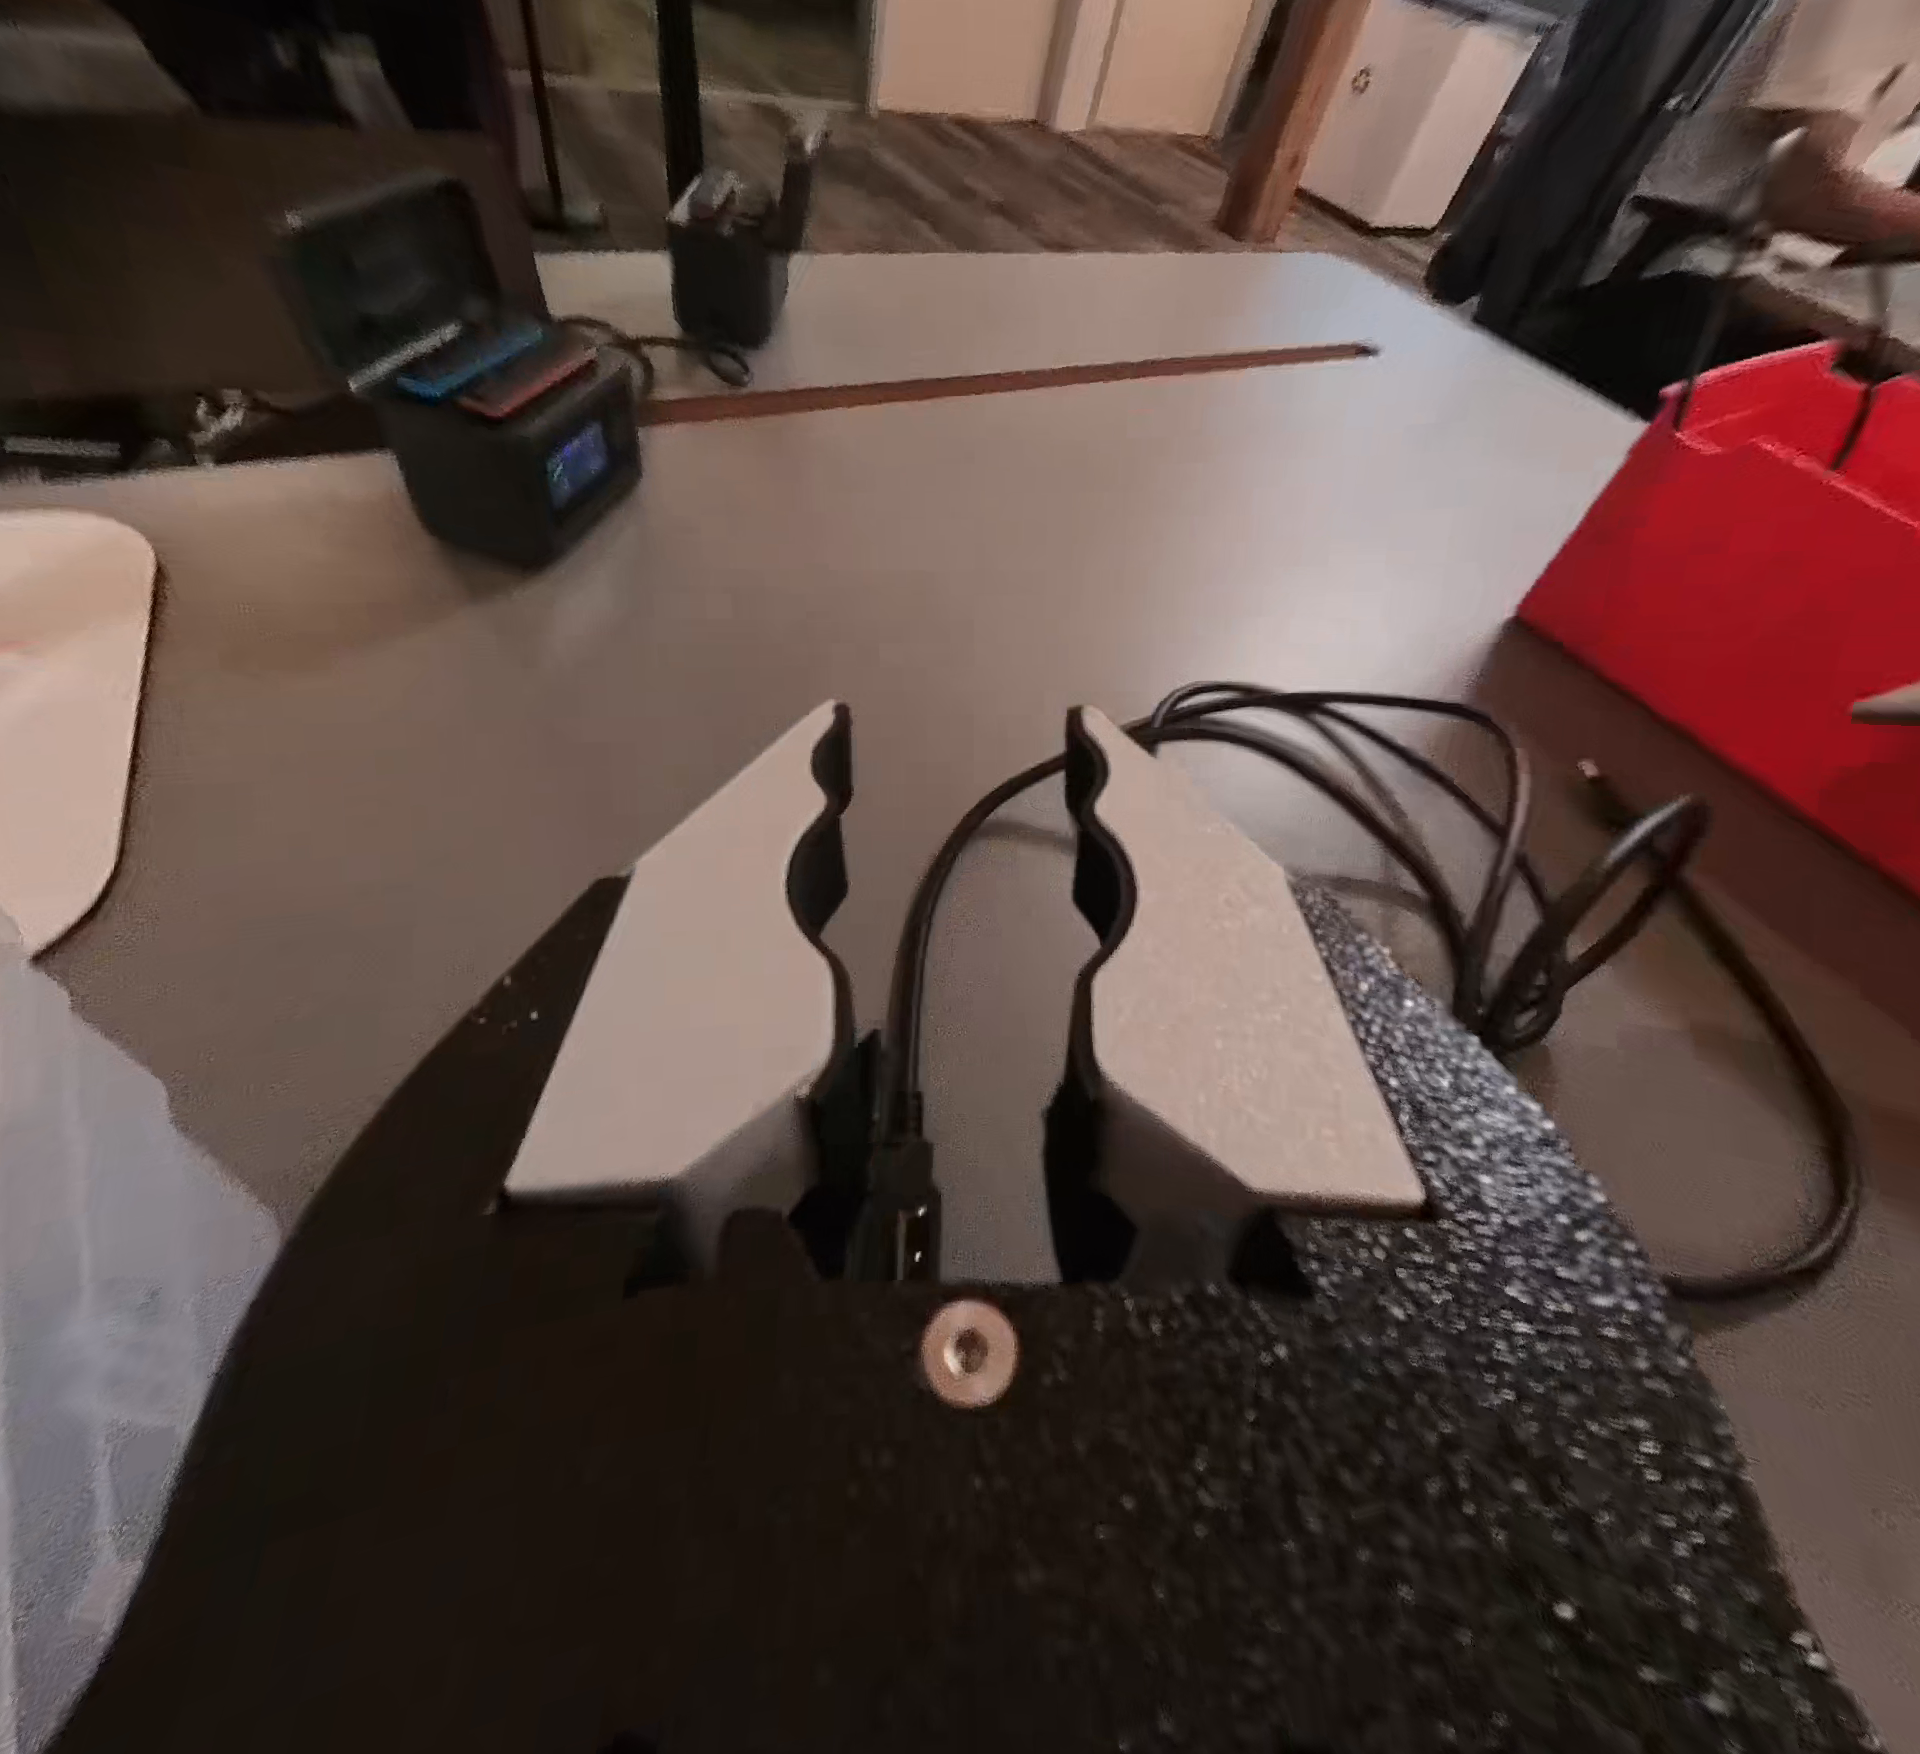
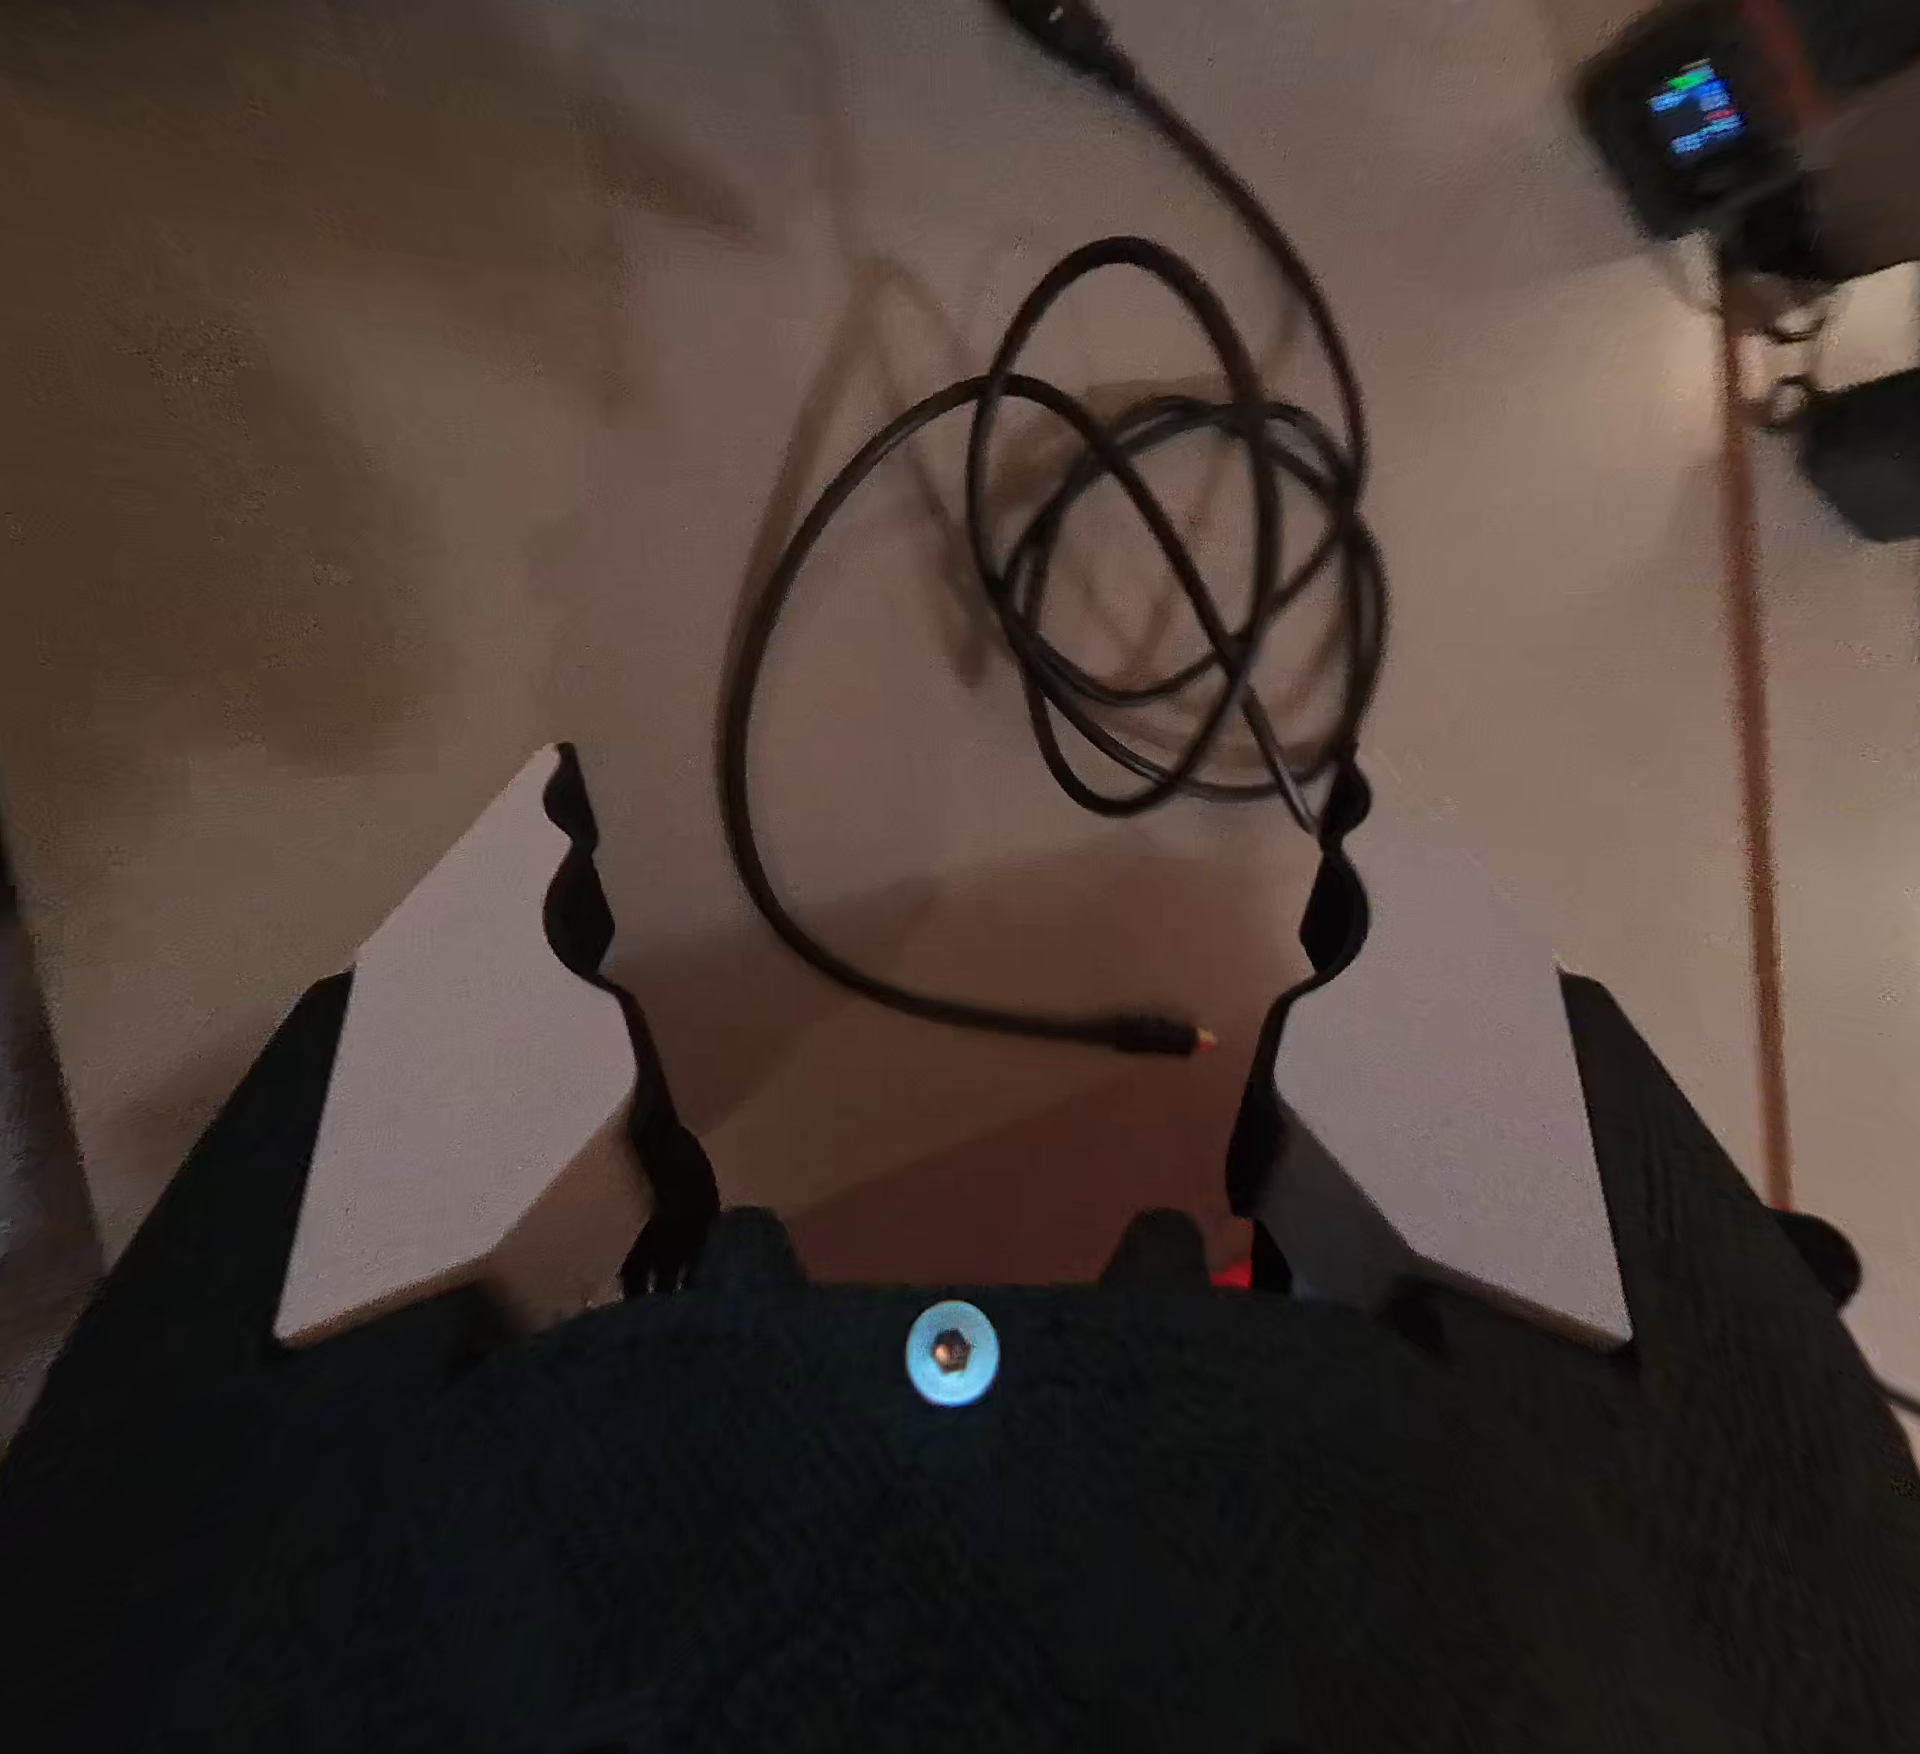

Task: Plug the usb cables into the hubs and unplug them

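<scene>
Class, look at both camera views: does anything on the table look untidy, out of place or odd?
Yes. The black cable lies in a loose tangle of crossing loops on the table, with both plugs free, not in any hub. No hub is clearly visible. Nothing looks spilled or broken.

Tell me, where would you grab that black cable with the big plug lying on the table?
On the black moulded body of the large plug, just behind its metal tip. It is rigid and flat on the table, unlike the loose coil. The open right tool would best come from above, fingers on its two long sides.
</scene>
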Action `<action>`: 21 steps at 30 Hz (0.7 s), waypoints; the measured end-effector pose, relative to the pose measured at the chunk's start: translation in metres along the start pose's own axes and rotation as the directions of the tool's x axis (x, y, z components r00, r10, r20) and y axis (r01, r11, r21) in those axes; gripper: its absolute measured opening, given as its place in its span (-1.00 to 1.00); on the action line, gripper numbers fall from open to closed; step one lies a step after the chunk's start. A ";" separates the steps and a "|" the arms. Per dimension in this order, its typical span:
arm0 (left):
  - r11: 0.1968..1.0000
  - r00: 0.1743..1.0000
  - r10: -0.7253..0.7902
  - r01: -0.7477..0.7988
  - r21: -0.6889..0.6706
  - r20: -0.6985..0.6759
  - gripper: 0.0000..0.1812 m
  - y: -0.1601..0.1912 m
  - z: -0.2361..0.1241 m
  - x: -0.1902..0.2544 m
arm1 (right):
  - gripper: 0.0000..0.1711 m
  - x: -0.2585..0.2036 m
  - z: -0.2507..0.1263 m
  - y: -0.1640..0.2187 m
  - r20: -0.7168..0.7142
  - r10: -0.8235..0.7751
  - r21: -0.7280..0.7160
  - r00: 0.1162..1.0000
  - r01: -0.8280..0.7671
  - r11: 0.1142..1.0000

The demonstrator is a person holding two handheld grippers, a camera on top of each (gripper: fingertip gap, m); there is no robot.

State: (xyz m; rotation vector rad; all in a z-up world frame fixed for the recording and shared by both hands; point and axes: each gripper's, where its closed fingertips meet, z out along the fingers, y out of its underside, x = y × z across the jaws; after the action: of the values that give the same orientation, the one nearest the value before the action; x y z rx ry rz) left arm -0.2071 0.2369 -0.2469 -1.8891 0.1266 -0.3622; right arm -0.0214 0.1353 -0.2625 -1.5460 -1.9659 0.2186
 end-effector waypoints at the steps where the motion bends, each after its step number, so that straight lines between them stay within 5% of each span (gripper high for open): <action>1: 0.999 1.000 -0.008 0.009 -0.035 0.020 -0.53 0.006 0.002 -0.004 | 0.63 -0.002 0.013 0.001 0.015 -0.012 -0.029 1.000 0.013 1.000; 10: 0.959 0.999 -0.050 0.049 -0.278 0.001 -0.62 0.053 0.018 -0.004 | 0.78 0.010 0.074 0.011 0.092 -0.006 -0.177 0.996 0.022 0.984; 15: 0.909 0.997 0.083 -0.076 -0.410 -0.001 -1.00 0.076 0.023 -0.001 | 0.64 0.021 0.075 0.013 0.088 -0.006 -0.180 0.996 0.022 0.984; 21: 0.886 0.987 0.157 -0.158 -0.435 -0.039 -1.00 0.081 0.028 0.005 | 0.50 0.021 0.078 0.019 0.144 0.048 -0.162 0.988 -0.024 0.987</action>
State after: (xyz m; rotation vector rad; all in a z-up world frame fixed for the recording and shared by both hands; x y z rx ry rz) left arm -0.1860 0.2334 -0.3299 -2.3046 0.3897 -0.2365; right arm -0.0520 0.1789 -0.3259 -1.7119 -2.1153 0.1997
